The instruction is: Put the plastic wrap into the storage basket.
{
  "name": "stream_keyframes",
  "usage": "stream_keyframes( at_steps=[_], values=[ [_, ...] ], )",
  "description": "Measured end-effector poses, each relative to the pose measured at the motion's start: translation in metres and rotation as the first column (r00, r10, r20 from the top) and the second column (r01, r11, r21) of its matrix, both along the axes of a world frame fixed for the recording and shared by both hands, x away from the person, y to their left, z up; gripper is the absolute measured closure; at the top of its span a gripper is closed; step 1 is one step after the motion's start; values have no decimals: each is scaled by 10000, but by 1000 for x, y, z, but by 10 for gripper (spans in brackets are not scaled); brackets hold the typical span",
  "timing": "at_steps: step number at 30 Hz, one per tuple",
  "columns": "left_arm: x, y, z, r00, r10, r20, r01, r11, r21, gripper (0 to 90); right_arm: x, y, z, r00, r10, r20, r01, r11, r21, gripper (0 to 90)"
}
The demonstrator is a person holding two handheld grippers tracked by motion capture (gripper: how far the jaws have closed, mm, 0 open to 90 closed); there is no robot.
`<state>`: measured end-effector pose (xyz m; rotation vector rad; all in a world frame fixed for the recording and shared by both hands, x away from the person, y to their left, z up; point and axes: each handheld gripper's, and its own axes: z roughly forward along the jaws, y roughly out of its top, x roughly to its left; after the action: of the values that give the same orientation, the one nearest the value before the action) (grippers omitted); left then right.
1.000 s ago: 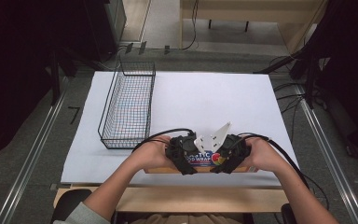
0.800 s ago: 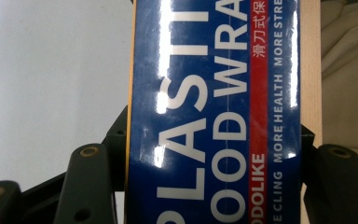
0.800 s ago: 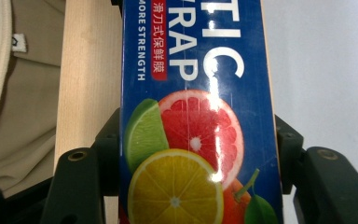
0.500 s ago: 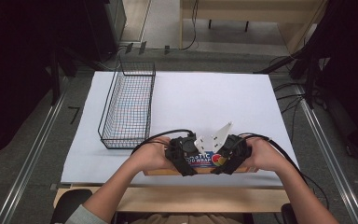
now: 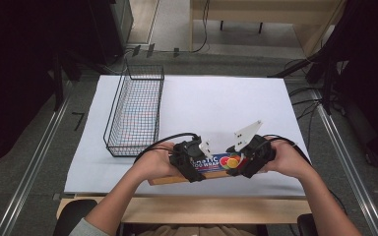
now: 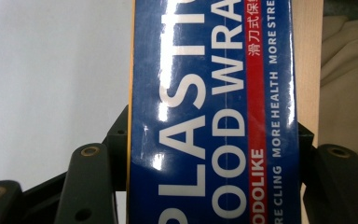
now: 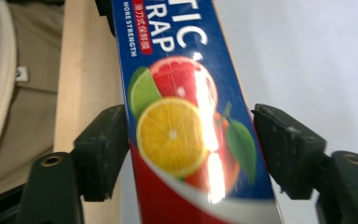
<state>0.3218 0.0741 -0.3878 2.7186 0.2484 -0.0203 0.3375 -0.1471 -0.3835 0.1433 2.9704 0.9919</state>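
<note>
Long blue plastic-wrap box [image 5: 215,162] lying flat at the near edge of the white table [image 5: 216,103], well to the right of the near end of the wire basket [image 5: 135,110] and nearer the person than it. Long axis crosswise to the basket's long sides, running left to right along the table edge. Fruit-printed end [image 7: 182,135] toward the right hand, far from the basket; lettered end [image 6: 205,112] toward the left hand, on the basket's side. Printed face up.

Left gripper [image 5: 192,161] clamped across the box's width near its basket-side end, both black jaws pressed against the long sides in the left gripper view. Right gripper [image 5: 250,158] straddling the fruit end, jaws just opened: left jaw at the box edge, right jaw clear of it with a strip of white table showing between, so no squeeze there. Both hands [image 5: 288,160] resting low at the table edge.
</note>
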Motion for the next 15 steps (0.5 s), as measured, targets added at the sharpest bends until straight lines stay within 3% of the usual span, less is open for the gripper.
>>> stream_keyframes(
  at_steps=[2, 8, 10, 15],
  values=[
    [0, 2, 0, 9998, 77, 159, -77, 10000, -10, 409, 1, -6, 4, 9995, -290, 127, 287, 9994, 216, 275],
    [5, 11, 4, 9988, 468, 126, -467, 9988, -118, 409, 4, -17, 10, 9956, -853, 385, 828, 9946, 623, 248],
    [7, 13, 5, 9976, 688, 74, -687, 9976, -132, 409, 6, -23, 14, 9892, -1364, 535, 1320, 9882, 775, 244],
    [10, 20, 8, 9943, 1063, 65, -1062, 9943, -133, 408, 8, -36, 22, 9796, -1919, 601, 1831, 9746, 1287, 232]
  ],
)
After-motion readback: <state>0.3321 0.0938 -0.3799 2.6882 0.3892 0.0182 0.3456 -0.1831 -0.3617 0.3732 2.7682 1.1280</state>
